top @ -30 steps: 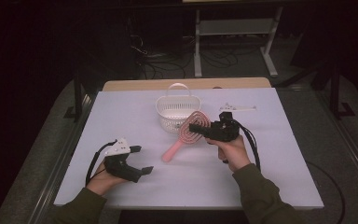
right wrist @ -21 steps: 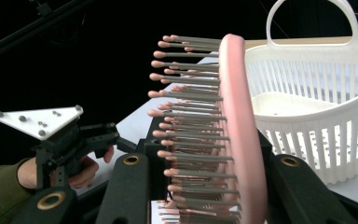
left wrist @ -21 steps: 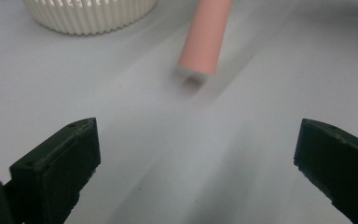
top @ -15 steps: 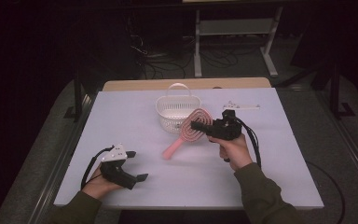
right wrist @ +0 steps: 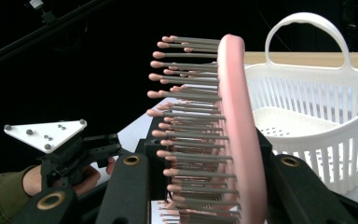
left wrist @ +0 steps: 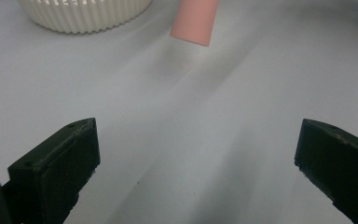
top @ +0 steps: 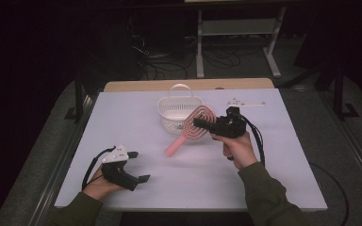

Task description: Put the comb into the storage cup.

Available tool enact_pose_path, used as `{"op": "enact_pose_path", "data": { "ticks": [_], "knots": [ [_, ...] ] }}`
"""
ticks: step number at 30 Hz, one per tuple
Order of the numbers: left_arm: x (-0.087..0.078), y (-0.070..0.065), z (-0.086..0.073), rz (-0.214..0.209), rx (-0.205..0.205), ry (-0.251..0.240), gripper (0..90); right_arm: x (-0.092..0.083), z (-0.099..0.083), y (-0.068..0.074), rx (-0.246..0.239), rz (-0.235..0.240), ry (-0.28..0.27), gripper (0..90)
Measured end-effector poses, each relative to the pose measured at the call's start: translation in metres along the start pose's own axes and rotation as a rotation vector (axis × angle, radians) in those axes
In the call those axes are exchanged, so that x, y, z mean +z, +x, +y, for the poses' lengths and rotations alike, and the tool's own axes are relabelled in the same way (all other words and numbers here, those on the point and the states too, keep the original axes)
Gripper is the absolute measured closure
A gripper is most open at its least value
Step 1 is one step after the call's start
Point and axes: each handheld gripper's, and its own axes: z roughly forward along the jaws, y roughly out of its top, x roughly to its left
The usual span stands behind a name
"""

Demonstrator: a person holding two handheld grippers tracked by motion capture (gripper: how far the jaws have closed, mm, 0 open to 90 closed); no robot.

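I keep my right gripper (top: 202,124) clenched on the pink hairbrush (top: 194,127) by its head, lifted beside the white basket (top: 172,113) so it can go in, while my left gripper (top: 139,167), jaws released, rests on the table (top: 132,117).

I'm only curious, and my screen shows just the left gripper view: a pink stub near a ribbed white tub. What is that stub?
Observer: The handle of a pink plastic hairbrush; the right tool is shut on its oval head.
Operator: And the tub?
Observer: A white slatted plastic basket with a hoop handle on top.
Operator: Which way do the bristles face?
Observer: Sideways, towards the left tool.
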Motion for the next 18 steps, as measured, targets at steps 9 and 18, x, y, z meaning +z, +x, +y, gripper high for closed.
{"op": "enact_pose_path", "data": {
  "ticks": [9,18],
  "knots": [
    [0.0,0.0,0.001,-0.001,-0.002,0.006,0.0,-0.004,0.011,-0.001,0.003,-0.003,-0.023,62.7],
    [-0.002,0.0,0.002,0.002,0.002,-0.012,0.0,-0.004,0.021,0.0,-0.001,0.004,-0.041,62.8]
  ]
}}
